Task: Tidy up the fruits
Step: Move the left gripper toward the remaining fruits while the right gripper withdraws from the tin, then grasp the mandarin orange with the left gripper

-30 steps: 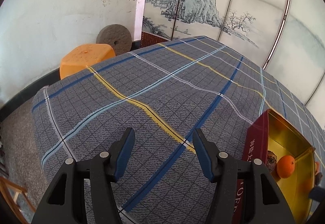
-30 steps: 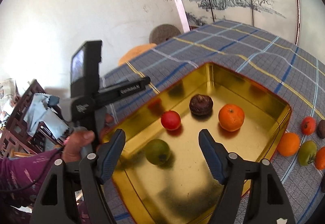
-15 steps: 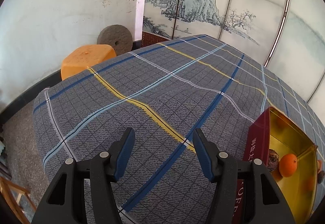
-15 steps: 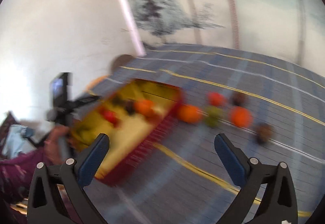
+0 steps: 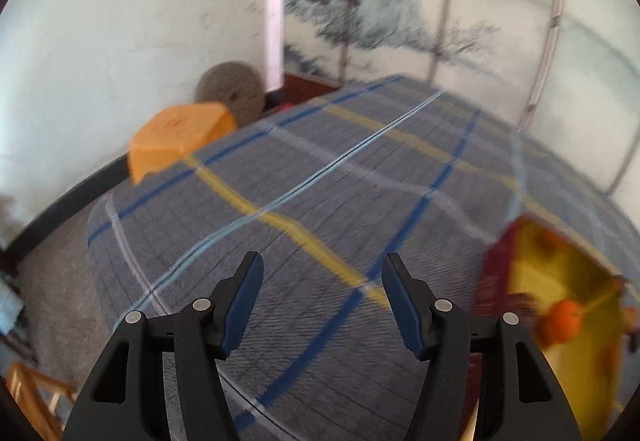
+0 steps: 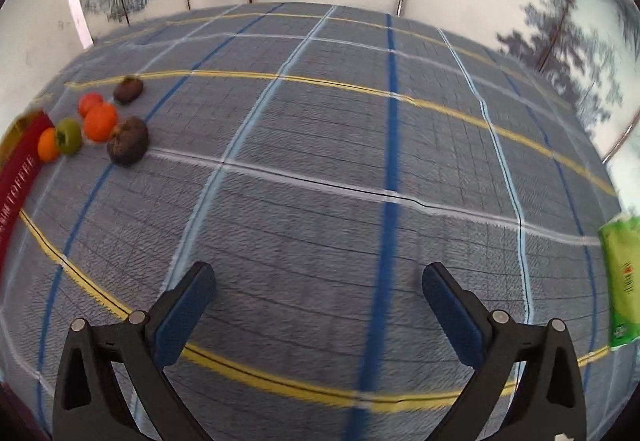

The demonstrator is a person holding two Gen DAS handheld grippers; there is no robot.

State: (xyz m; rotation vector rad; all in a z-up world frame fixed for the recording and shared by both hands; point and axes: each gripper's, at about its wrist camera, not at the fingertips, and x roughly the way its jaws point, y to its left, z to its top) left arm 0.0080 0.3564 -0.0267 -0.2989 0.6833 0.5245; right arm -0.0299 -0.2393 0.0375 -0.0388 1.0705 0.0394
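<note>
In the right wrist view several loose fruits lie on the checked cloth at the far left: a dark brown fruit [image 6: 128, 141], an orange [image 6: 100, 122], a green fruit [image 6: 69, 136], a second orange [image 6: 48, 145], a red fruit [image 6: 89, 103] and another dark fruit [image 6: 128, 89]. The red side of the tin [image 6: 18, 177] shows at the left edge. My right gripper [image 6: 318, 287] is open wide and empty over bare cloth, well right of the fruits. In the blurred left wrist view my left gripper [image 5: 322, 281] is open and empty; the gold-lined tin [image 5: 532, 265] with an orange [image 5: 562, 325] is at the right.
A green tissue packet [image 6: 624, 281] lies at the table's right edge. An orange stool [image 5: 180, 137] and a round millstone [image 5: 232, 91] stand on the floor beyond the table's far left corner. A painted screen stands behind the table.
My right gripper has swung right, away from above the tin, and opened wider; the fruits now lie far to its left. The left gripper's view has shifted slightly and blurred.
</note>
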